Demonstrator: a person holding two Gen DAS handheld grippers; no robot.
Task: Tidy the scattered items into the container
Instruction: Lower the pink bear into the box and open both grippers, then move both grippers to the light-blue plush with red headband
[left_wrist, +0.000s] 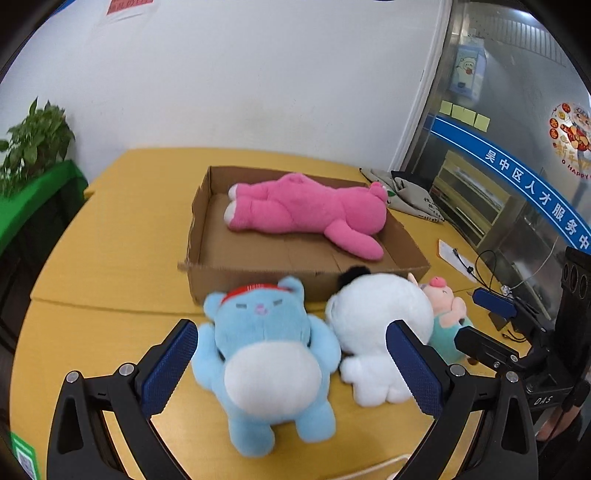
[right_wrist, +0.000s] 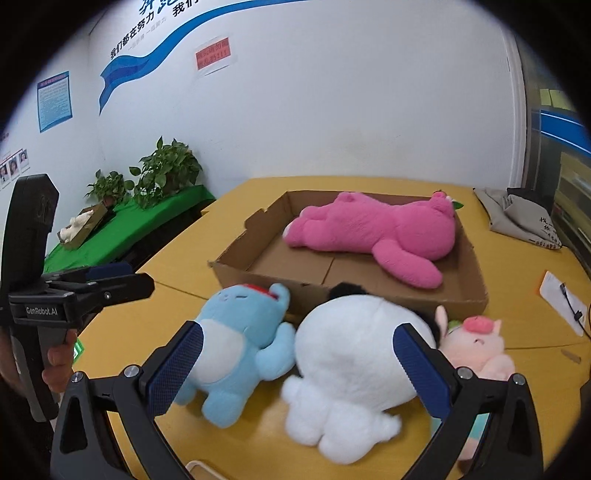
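- The cardboard box (left_wrist: 306, 258) is shallow, open-topped and rectangular, with creased brown flaps for a floor and a torn left front corner; it sits in the middle of the left-wrist frame on the yellow table (left_wrist: 122, 236).
- A long pink plush bear (left_wrist: 310, 210) lies inside the box on its side, fuzzy, with pale paw pads, its head at the right end.
- Just in front of the box, three soft toys lie on the table in a row, touching each other: a light-blue plush bear (left_wrist: 266, 354) on its back with a white belly and red headband, a round white plush (left_wrist: 380, 328) with a black tuft, and a small pink pig plush (left_wrist: 443, 299) in a teal outfit.
- The left gripper (left_wrist: 291, 365), lower centre, has its black arms and ribbed blue pads spread wide on either side of the blue bear, not touching it.
- The right gripper (right_wrist: 299, 369), lower centre of the right-wrist frame, is likewise spread wide around the white plush.
- A grey cloth bag (left_wrist: 410, 195) lies at the table's right rear.
- Leafy potted plants (right_wrist: 166, 173) stand on a green-covered shelf (right_wrist: 125, 229) at the left.
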